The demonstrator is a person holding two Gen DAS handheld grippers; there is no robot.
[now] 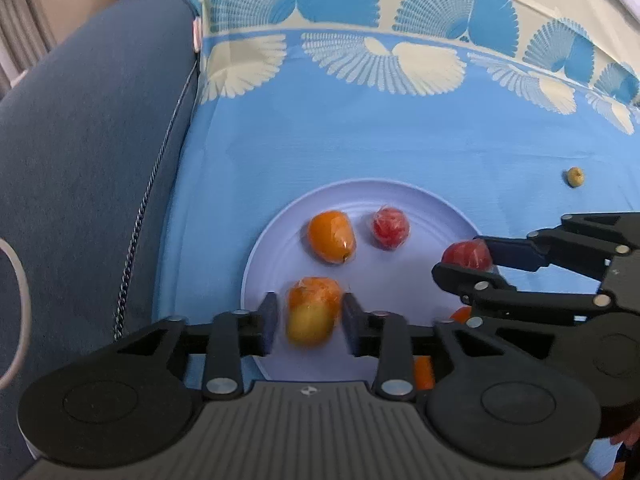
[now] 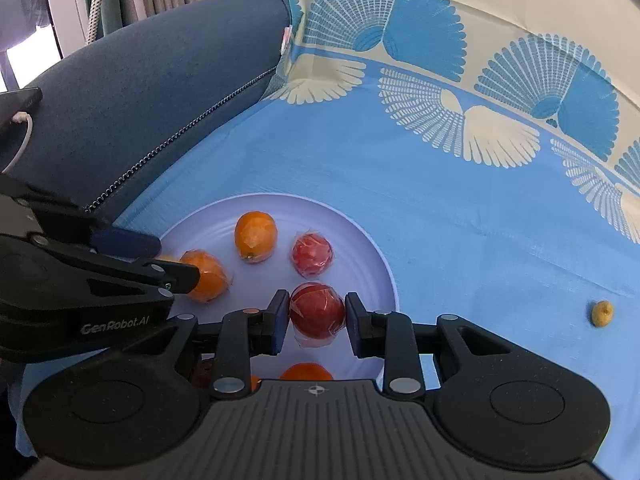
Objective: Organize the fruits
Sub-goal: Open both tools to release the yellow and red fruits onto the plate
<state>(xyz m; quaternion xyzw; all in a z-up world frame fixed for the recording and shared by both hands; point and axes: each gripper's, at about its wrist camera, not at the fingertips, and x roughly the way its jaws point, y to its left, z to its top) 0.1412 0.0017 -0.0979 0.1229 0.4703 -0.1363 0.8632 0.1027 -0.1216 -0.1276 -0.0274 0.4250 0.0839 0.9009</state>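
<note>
Film-wrapped round fruits sit on the smooth plate point(image 2: 384, 264): left tool point(image 1: 308, 316) parted around orange-yellow fruit point(image 1: 312, 316), right tool point(image 2: 318, 312) clamping red fruit point(image 2: 318, 312).

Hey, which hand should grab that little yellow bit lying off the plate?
Probably the left: its tongs stand open around an orange-yellow fruit, while the right tongs grip a red fruit. The yellow piece lies rightward, though.

Glossy, crinkled clear wrap glints on the red fruit point(image 2: 317, 312) and the orange-yellow fruit point(image 1: 311, 312), both lying on a smooth, pale plastic-looking plate point(image 2: 372, 248). Under it spreads a matt blue woven cloth point(image 2: 460, 216), beside a soft, felt-like dark blue cushion point(image 1: 92, 128).
</note>
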